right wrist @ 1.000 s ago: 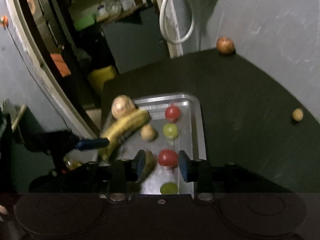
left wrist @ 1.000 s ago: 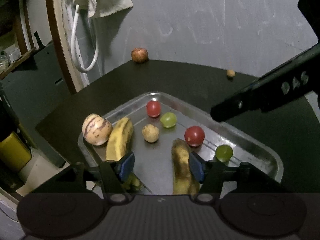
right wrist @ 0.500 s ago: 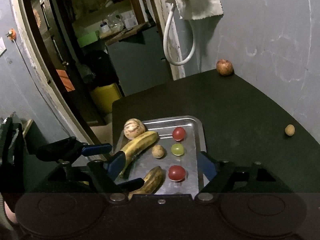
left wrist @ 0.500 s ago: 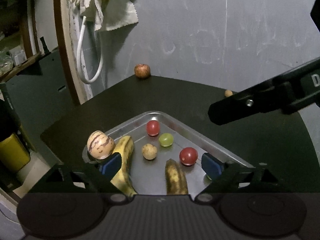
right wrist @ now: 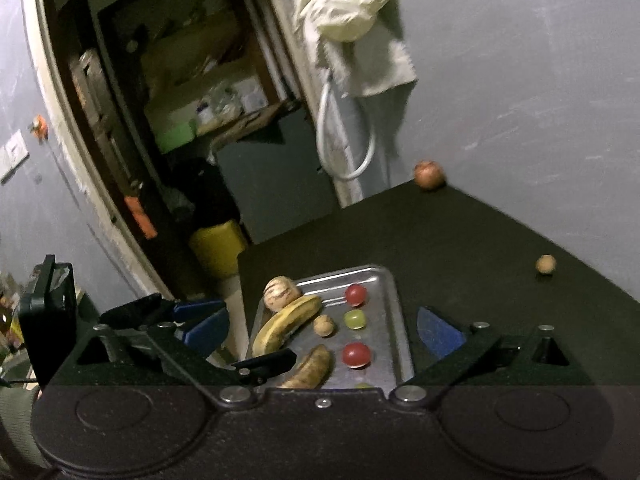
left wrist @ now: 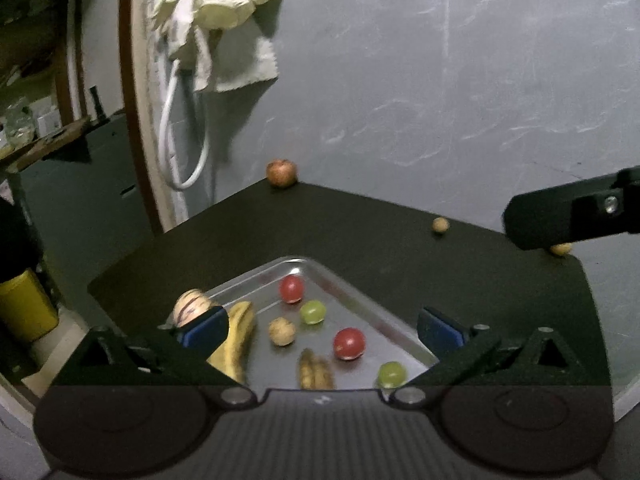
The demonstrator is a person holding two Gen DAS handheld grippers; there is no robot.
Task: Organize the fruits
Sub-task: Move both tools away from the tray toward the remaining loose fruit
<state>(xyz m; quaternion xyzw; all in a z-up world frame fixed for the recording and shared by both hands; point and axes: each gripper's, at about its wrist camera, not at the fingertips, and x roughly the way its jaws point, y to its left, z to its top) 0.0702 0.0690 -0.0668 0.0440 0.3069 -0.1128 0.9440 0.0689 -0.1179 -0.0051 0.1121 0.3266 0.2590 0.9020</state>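
Grey scuffed wall (left wrist: 440, 80), dark doorway (right wrist: 168, 100), dim light.

No legible text, label, brand, number or sign can be made out in either view. The items on the background shelf are too blurred for any print on them to be read.
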